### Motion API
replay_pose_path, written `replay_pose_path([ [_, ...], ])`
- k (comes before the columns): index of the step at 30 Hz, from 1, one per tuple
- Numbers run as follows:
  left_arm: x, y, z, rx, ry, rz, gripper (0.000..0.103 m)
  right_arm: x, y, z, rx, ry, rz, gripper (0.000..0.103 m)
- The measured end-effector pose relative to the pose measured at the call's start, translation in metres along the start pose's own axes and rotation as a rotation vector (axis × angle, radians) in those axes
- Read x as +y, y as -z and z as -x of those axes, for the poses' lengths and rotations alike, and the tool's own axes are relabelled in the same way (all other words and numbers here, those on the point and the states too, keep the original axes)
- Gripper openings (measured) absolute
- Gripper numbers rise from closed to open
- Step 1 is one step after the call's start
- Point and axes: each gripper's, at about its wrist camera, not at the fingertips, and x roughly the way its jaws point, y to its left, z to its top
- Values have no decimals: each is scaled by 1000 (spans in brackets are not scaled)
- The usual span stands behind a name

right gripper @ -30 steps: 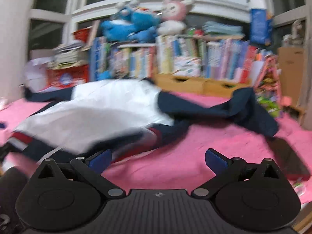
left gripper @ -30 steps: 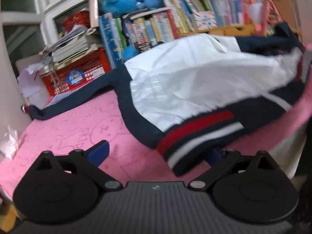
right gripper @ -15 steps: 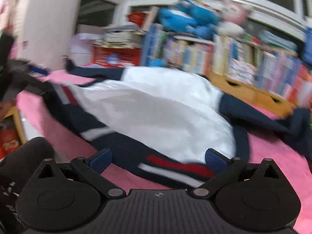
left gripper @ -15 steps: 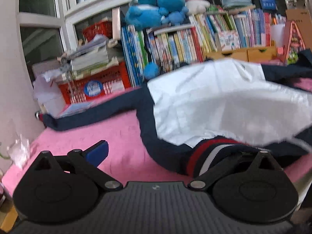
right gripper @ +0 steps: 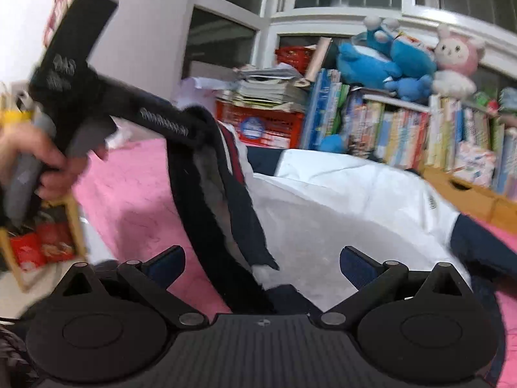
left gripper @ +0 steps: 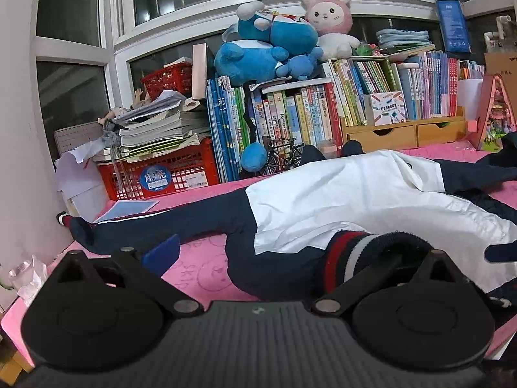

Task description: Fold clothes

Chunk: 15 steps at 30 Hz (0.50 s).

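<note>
A white and navy jacket (left gripper: 355, 200) lies spread on the pink sheet (left gripper: 200, 265), one navy sleeve (left gripper: 155, 223) stretched to the left. Its red, white and navy striped hem (left gripper: 352, 252) is draped over the right finger of my left gripper (left gripper: 258, 255), whose jaws stand wide open; the left blue pad (left gripper: 160, 253) is bare. In the right wrist view the left gripper (right gripper: 197, 123) holds that hem up off the bed. My right gripper (right gripper: 261, 265) is open just over the white jacket body (right gripper: 349, 213), and the hanging navy hem strip (right gripper: 239, 213) falls between its fingers.
Rows of books (left gripper: 300, 119), a red crate (left gripper: 161, 174), plush toys (left gripper: 274, 45) and wooden drawers (left gripper: 404, 134) line the far side of the bed. A blue booklet (left gripper: 129, 208) lies by the sleeve. A person's hand (right gripper: 48, 168) grips the left gripper's handle.
The striped hem has come up onto my left gripper's right finger and is lifted. My right gripper has swung left, bringing the left gripper and hand into view.
</note>
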Motion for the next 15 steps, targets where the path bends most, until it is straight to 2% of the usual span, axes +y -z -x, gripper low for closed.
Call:
replay_pose_path([
  [3,2,7,2,2,-35,-36,103,-18,4,6,1,130,-66,103],
  [6,6,19,3,24,-38,-56,103,-46,13,16,32,277,-117,103],
  [8,7,30,5,32,-80,-72,103,-60,23,22,75,410,-96,103],
  [9,8,35,7,31,-100,-82,103,-65,28,26,93,449,-96,103],
  [11,11,40,10,32,-196,-94,103,-75,34,34,146,584,-83,103],
  [12,16,40,10,37,-226,-87,103,-81,36,41,157,619,-76,103],
  [13,24,40,11,44,-234,-68,103,-89,38,50,159,624,-76,103],
  [15,44,37,16,54,-139,23,103,-101,41,68,160,629,-88,103],
])
